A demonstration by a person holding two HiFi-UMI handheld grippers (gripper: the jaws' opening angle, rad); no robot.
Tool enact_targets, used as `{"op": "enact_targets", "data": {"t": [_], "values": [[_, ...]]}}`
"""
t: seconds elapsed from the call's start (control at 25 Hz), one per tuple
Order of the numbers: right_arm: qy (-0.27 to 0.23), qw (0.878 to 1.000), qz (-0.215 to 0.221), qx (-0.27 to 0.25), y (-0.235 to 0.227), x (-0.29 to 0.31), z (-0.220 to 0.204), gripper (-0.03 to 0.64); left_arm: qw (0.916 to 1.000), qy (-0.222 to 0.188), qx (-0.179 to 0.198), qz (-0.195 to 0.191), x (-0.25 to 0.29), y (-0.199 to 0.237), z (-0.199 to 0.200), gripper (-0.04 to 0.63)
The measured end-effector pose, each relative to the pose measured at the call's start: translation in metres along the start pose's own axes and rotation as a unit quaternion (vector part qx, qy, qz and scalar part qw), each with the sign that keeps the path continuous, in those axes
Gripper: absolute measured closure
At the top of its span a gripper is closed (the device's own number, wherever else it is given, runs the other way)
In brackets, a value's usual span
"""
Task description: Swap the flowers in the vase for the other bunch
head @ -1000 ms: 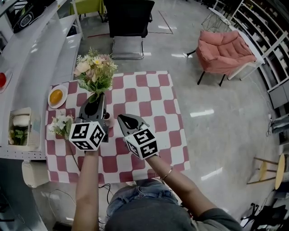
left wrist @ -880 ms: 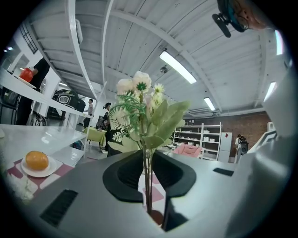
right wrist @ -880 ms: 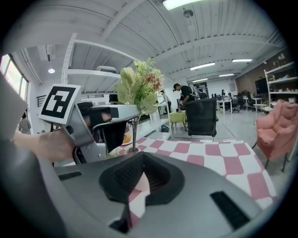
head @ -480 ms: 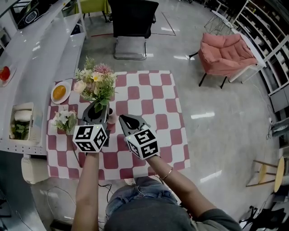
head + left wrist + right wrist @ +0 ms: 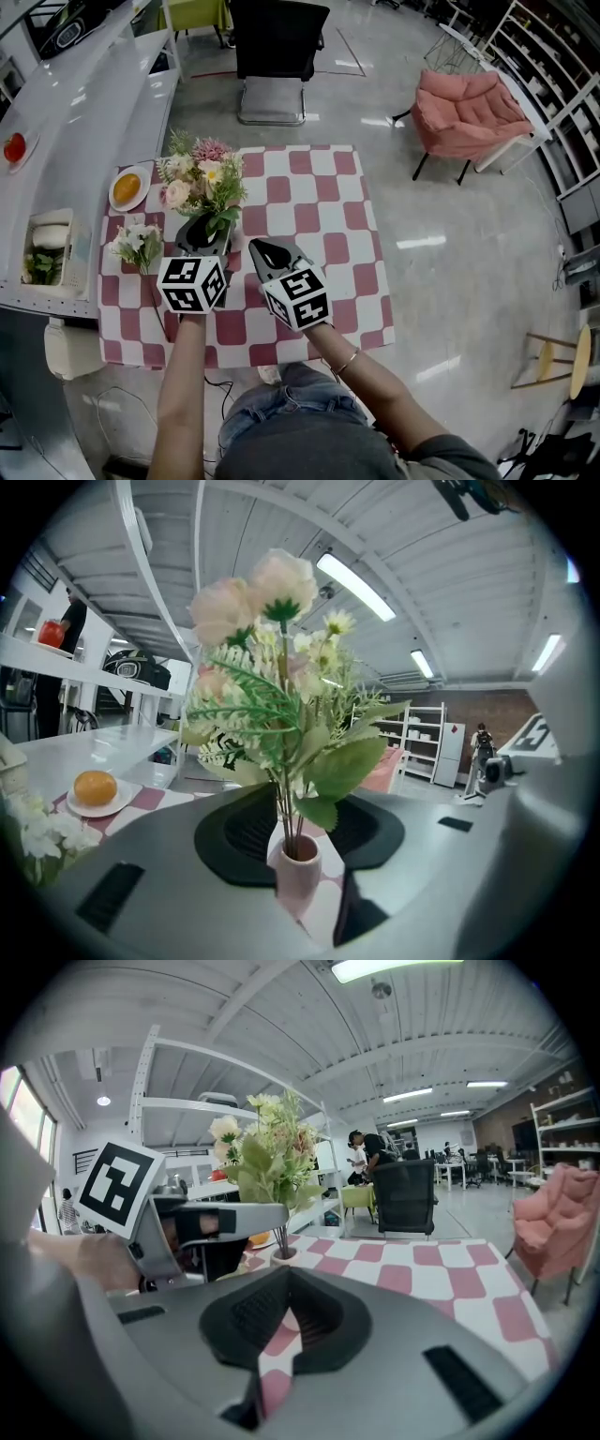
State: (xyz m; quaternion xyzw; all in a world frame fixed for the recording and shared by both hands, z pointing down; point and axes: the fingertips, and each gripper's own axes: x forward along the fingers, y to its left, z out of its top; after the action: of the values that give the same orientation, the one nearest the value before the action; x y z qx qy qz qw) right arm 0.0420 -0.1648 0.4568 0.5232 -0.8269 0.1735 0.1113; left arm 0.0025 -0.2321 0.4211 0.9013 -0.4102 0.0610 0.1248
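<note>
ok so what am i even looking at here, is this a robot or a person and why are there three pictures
It is a person, not a robot. Each hand holds a two-jaw gripper; the cubes with black-and-white squares are part of them. The picture from above comes from a camera on the person's head. The other two come from cameras riding on each gripper, looking along its jaws. On the checked cloth are a pink vase of mixed flowers, a loose bunch of white flowers and a plate with an orange. The left gripper has just been opening its jaws, and the vase stands between them. The right gripper is shut and empty.
</note>
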Motion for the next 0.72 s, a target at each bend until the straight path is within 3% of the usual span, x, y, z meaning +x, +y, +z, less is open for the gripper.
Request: {"op": "enact_targets", "data": {"t": [0.44,0.72], "values": [[-0.005,1.0,-0.004,-0.003,0.009,-0.011,-0.001,0.606,0.9994,0.027,0.023,-0.001,-0.01,-0.009,-0.007,0.367],[-0.006,1.0,-0.008,-0.005,0.014,-0.023,-0.004,0.606,0.9992,0.036,0.018,-0.004,-0.021,-0.018,-0.012,0.36]]}}
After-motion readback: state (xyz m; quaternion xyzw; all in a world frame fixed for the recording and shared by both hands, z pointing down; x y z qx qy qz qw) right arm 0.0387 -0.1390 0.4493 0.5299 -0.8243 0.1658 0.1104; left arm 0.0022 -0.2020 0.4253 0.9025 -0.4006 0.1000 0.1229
